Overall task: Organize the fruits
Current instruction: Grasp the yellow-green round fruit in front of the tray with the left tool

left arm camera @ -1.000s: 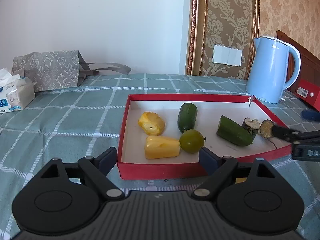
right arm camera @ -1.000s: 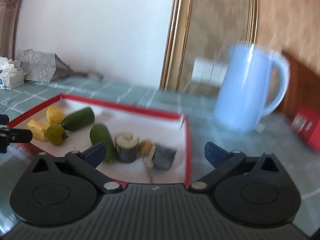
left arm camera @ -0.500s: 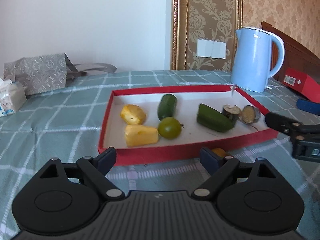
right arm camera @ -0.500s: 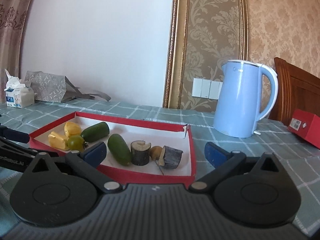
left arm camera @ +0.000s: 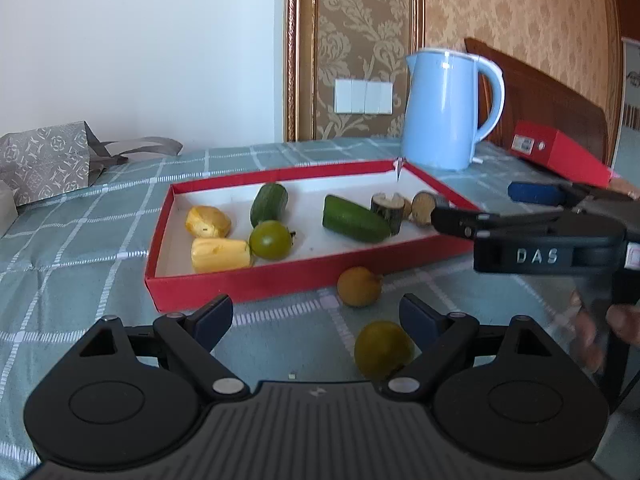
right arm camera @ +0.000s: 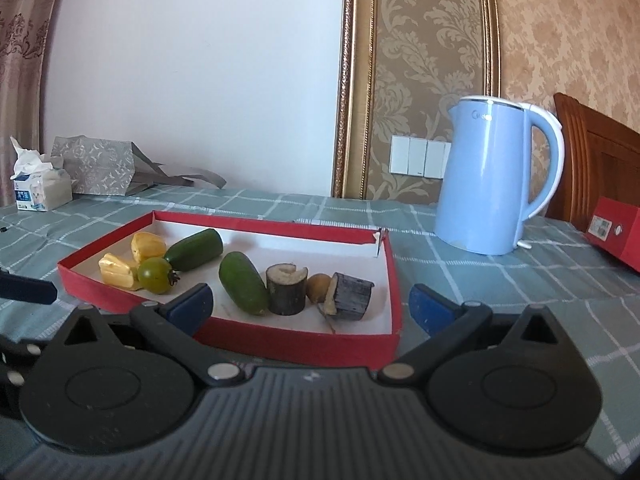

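Observation:
A red tray [left arm camera: 280, 276] [right arm camera: 304, 344] holds two yellow pieces [left arm camera: 220, 254], two green cucumber pieces [left arm camera: 354, 220] [right arm camera: 242, 288], a green tomato [left arm camera: 270, 240] [right arm camera: 155, 275] and dark cut stalk pieces [left arm camera: 387, 211] [right arm camera: 286, 290]. Two loose round fruits lie on the cloth in front of the tray: a yellow one [left arm camera: 359, 286] and a greenish one [left arm camera: 383, 348]. My left gripper [left arm camera: 316, 320] is open and empty, just behind the greenish fruit. My right gripper [right arm camera: 310, 304] is open and empty at the tray's near edge; it shows in the left wrist view [left arm camera: 480, 210].
A light blue kettle [left arm camera: 446, 110] [right arm camera: 486, 176] stands behind the tray's right corner. A red box [left arm camera: 560, 152] lies far right. A grey paper bag [left arm camera: 44, 160] and a tissue pack [right arm camera: 38, 190] sit at the far left. A green checked cloth [left arm camera: 80, 240] covers the table.
My left gripper has pulled back from the tray, so the two loose fruits in front of it came into view. My right gripper has come closer to the tray's right end.

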Motion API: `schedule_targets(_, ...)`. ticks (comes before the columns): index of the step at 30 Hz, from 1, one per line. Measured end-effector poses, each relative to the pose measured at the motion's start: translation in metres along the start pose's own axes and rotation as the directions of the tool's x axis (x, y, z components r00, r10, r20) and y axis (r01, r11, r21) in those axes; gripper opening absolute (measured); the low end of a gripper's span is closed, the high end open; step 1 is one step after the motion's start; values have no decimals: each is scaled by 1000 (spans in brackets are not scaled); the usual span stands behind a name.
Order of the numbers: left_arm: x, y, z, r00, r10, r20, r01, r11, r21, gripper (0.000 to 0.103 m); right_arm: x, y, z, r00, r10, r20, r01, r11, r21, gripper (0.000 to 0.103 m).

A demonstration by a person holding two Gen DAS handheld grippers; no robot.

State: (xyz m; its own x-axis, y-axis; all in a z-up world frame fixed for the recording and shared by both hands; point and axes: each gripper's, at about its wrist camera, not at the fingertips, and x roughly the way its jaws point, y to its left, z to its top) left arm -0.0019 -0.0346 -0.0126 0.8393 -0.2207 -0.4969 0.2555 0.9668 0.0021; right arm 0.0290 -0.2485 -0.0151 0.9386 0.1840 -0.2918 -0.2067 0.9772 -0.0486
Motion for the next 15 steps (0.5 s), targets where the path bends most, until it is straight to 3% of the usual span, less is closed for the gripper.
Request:
schedule_targets(8, 8, -7, -4, 993, -99, -62, 100, 995, 16, 91, 1, 1, 0, 1000, 10, -12, -10, 1000, 3, 103)
schedule_targets(15, 10, -18, -8, 997, -58, -46, 61, 995, 73, 91, 2, 1, 0, 1000, 17, -17, -17, 1000, 4, 103)
